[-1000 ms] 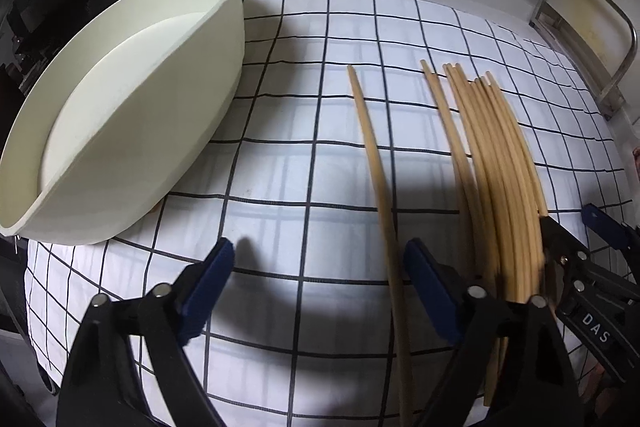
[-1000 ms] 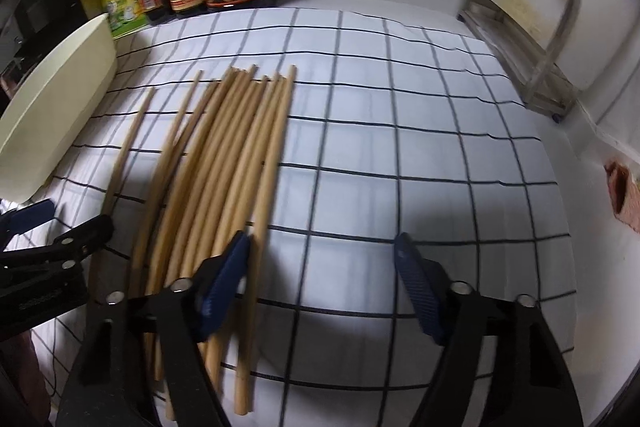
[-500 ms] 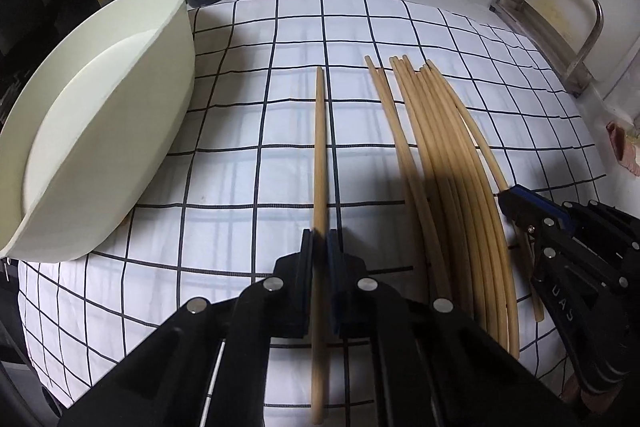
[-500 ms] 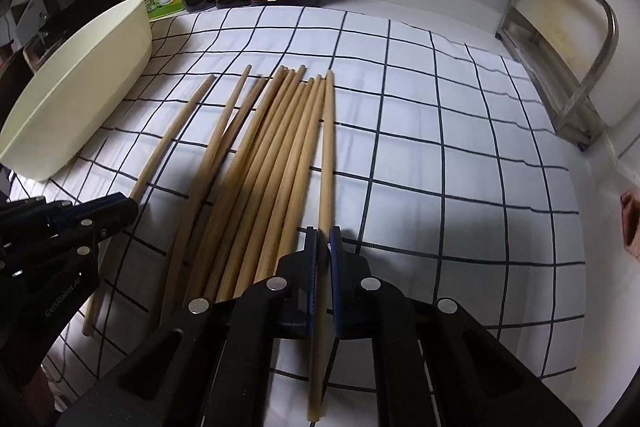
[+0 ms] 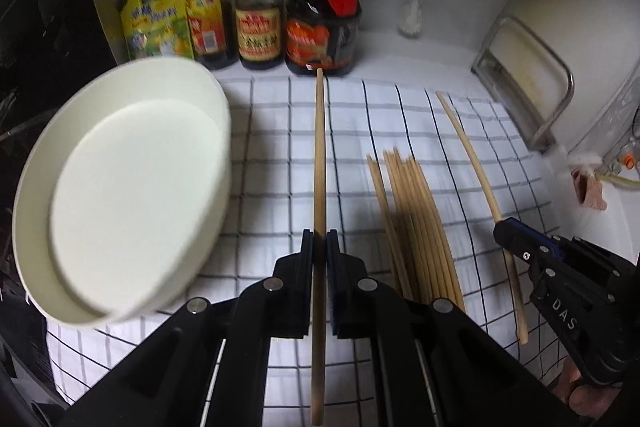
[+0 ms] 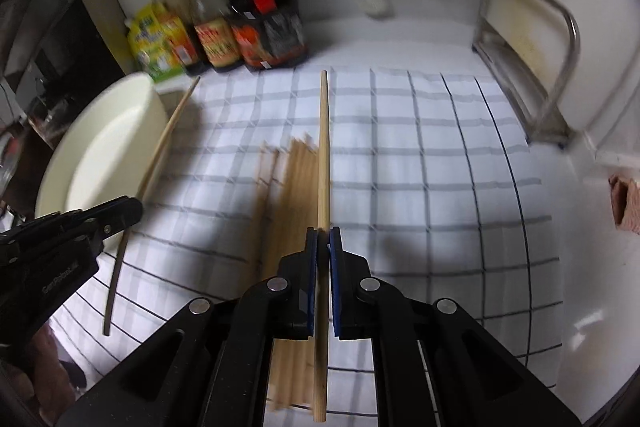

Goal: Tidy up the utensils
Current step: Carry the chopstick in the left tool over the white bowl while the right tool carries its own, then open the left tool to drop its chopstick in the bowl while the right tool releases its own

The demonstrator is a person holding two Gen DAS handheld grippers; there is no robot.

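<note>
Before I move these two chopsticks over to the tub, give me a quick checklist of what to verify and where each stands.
1. Left gripper shut on its chopstick: ok.
2. Right gripper shut on its chopstick: ok.
3. Both sticks lifted off the pile: ok, each points forward above the cloth.
4. Tub has room: ok, nothing lies in it.
5. Path to the tub free: ok for the left; the right must pass the left gripper.
6. Grip firm enough: cannot tell, each stick is pinched well back from its middle.
</note>
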